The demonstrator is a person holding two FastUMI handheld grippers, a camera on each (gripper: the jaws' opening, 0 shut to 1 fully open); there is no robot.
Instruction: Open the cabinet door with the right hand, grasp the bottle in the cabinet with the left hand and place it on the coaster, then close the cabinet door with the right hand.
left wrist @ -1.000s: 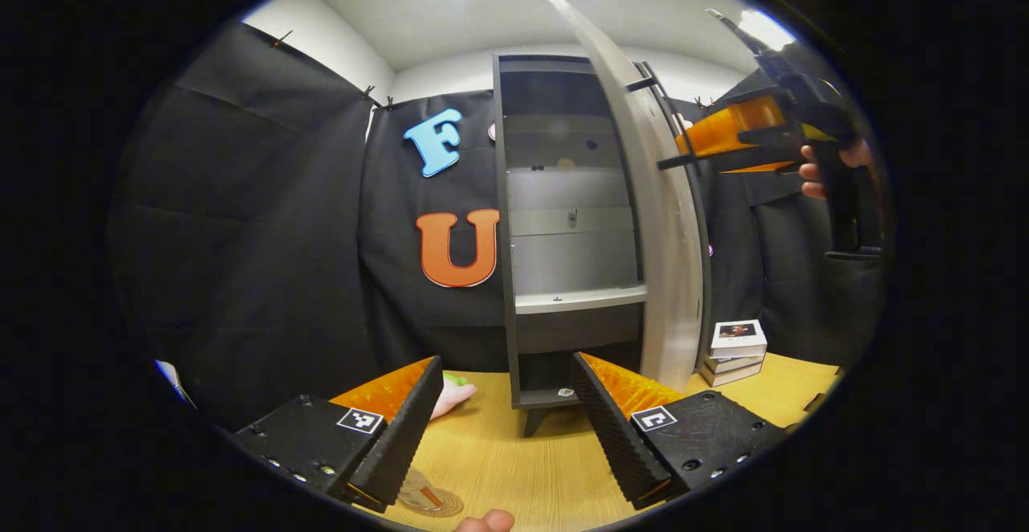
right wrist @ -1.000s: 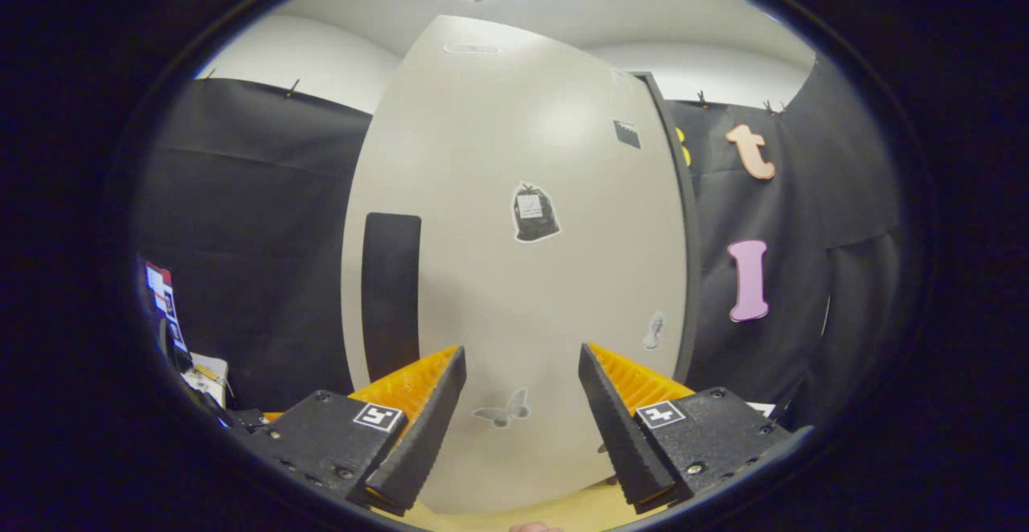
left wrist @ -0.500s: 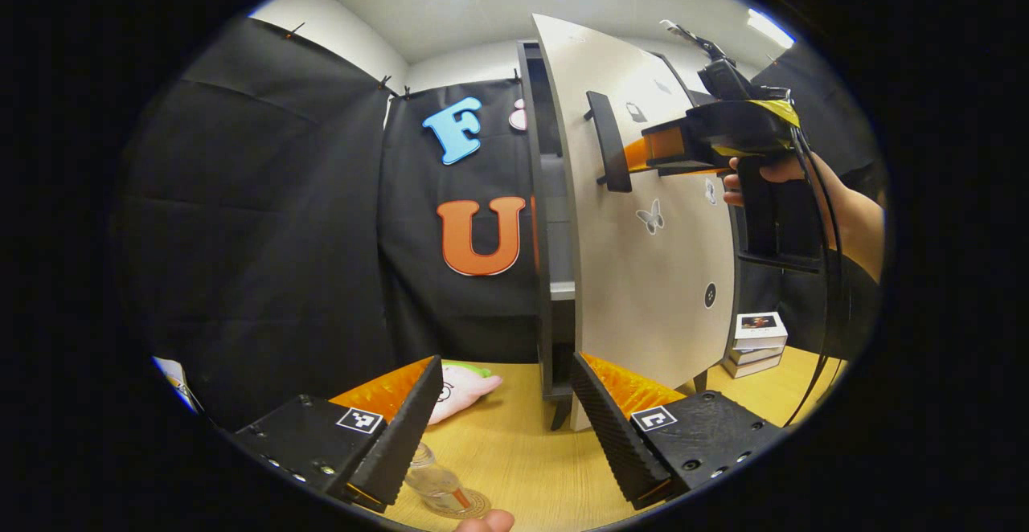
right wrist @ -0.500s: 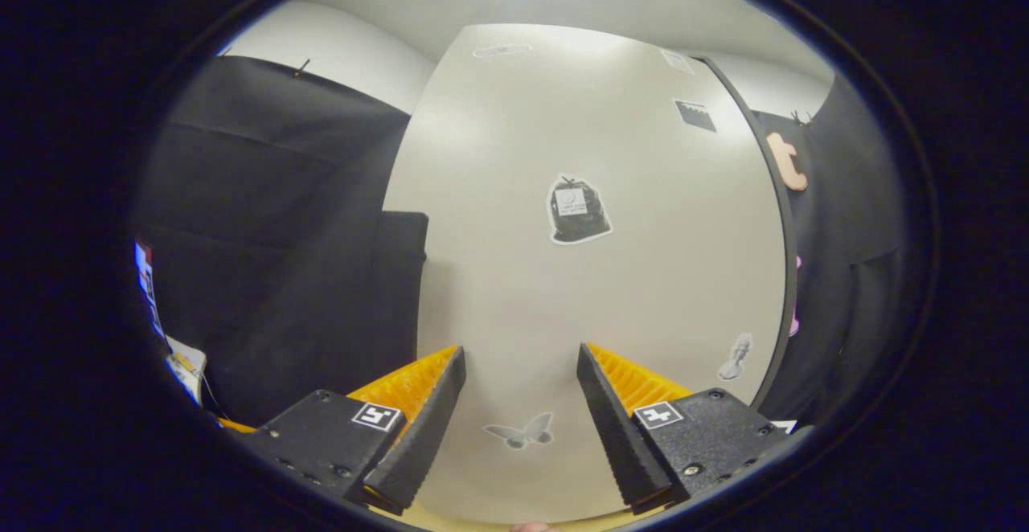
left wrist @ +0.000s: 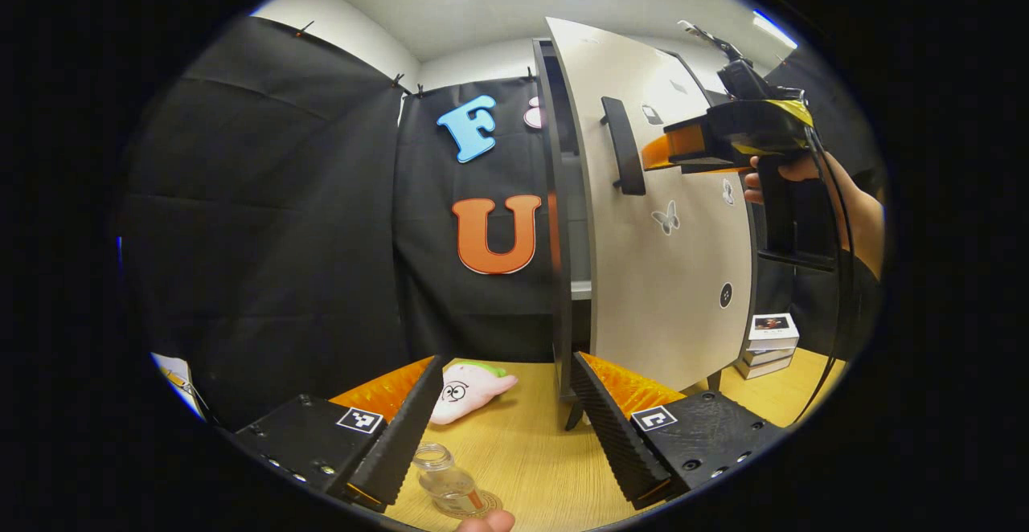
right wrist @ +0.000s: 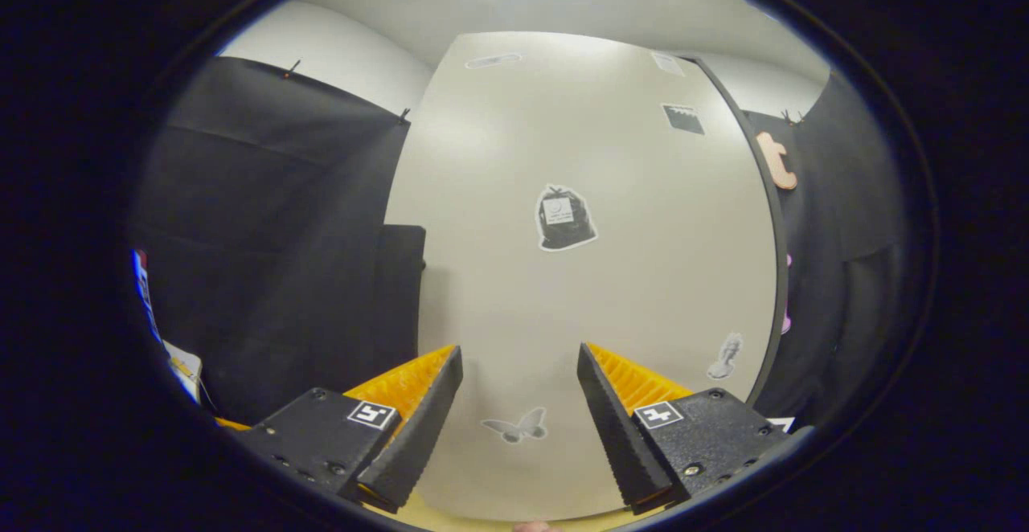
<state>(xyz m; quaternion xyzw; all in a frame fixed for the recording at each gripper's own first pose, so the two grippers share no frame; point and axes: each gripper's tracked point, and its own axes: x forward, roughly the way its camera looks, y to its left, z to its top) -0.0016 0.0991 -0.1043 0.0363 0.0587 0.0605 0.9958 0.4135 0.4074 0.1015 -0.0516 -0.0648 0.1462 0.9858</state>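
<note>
Presently, your stock reads as follows.

Left gripper (left wrist: 502, 427): your jaws stand wide apart and hold nothing, poised above the wooden table (left wrist: 530, 456).

Bottle (left wrist: 448, 482): clear glass, open-mouthed, upright on the coaster (left wrist: 474, 505) at the near table edge, just beside your left finger and free of both. A fingertip (left wrist: 485, 522) of yours shows at the bottom edge, next to the coaster.

Right gripper (right wrist: 520, 427): your jaws are spread wide with nothing between them, facing the pale cabinet door (right wrist: 595, 275) at close range. In the left gripper view the same tool (left wrist: 727, 137) sits in your hand (left wrist: 792, 174), its fingers reaching toward the door (left wrist: 659, 218) just beside the dark handle (left wrist: 625, 146); whether they touch the panel cannot be told.

Cabinet (left wrist: 560, 235): dark frame, door nearly shut, a narrow gap left at the handle side. Door carries stickers: a butterfly (right wrist: 514, 426) and a black bag (right wrist: 564, 218).

Sundries: a pink plush toy (left wrist: 466, 381) lying left of the cabinet foot; a stack of small boxes (left wrist: 772, 343) to its right.
</note>
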